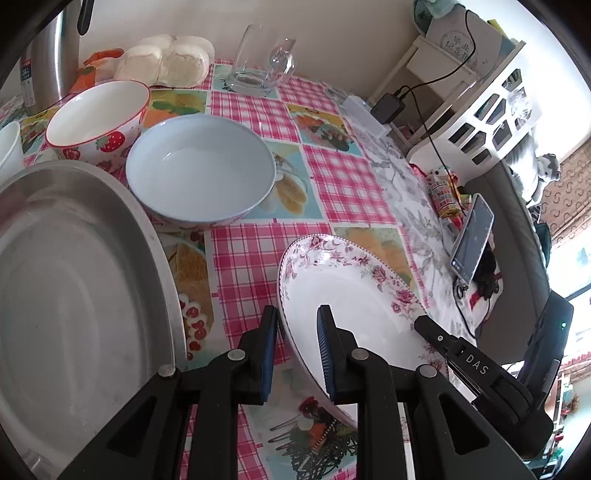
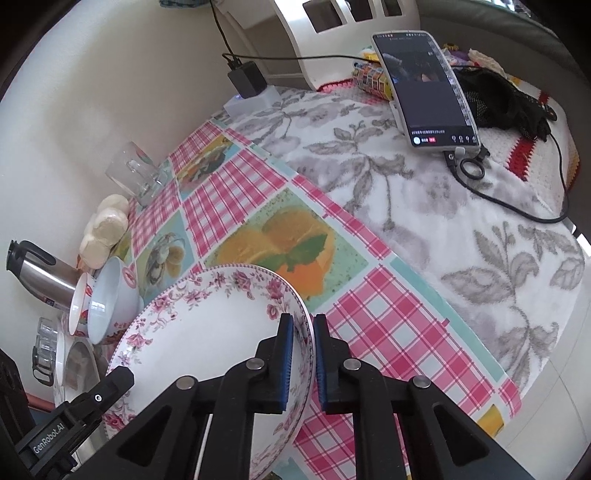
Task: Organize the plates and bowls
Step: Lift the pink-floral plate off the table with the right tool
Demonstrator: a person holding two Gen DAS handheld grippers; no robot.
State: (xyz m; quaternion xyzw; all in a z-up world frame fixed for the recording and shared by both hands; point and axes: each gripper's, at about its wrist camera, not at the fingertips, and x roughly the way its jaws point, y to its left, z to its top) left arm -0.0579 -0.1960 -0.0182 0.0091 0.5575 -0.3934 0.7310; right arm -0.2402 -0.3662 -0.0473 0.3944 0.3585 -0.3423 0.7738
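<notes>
Left wrist view: a table runs under a cream wall, covered by a pink checked cloth [image 1: 340, 184] with fruit panels; beyond it lies a grey leaf-print cover [image 1: 410, 206]. A white slotted rack [image 1: 487, 110] stands at the far corner, a phone [image 1: 472, 236] is propped near the edge, and a charger [image 1: 388, 105] sits plugged in by the wall. A steel kettle [image 1: 55, 55], a bag of white buns [image 1: 166, 61] and a glass mug [image 1: 255, 59] line the wall. The strawberry bowl [image 1: 99, 122] and the pale blue bowl [image 1: 201, 166] stand touching, both empty. A large steel pan [image 1: 74, 266], empty too, fills the left. The floral plate [image 1: 351, 295] sits tilted at lower centre. The left gripper [image 1: 297, 350] straddles its near rim with its jaws parted wider than the rim, one pad under, one over the white inside. The right gripper's black finger [image 1: 443, 338] reaches the plate's other edge.

Right wrist view: the same checked cloth [image 2: 388, 325] meets the leaf cover [image 2: 406, 192], with the phone [image 2: 424, 88] on it and the rack [image 2: 332, 29] behind. The floral plate [image 2: 207, 325] stands tilted, empty. The right gripper [image 2: 303, 358] has its blue pads on either side of the rim, narrowly apart; whether they press it I cannot tell. The two bowls [image 2: 107, 306] show left of the plate, beside the kettle [image 2: 40, 273].
</notes>
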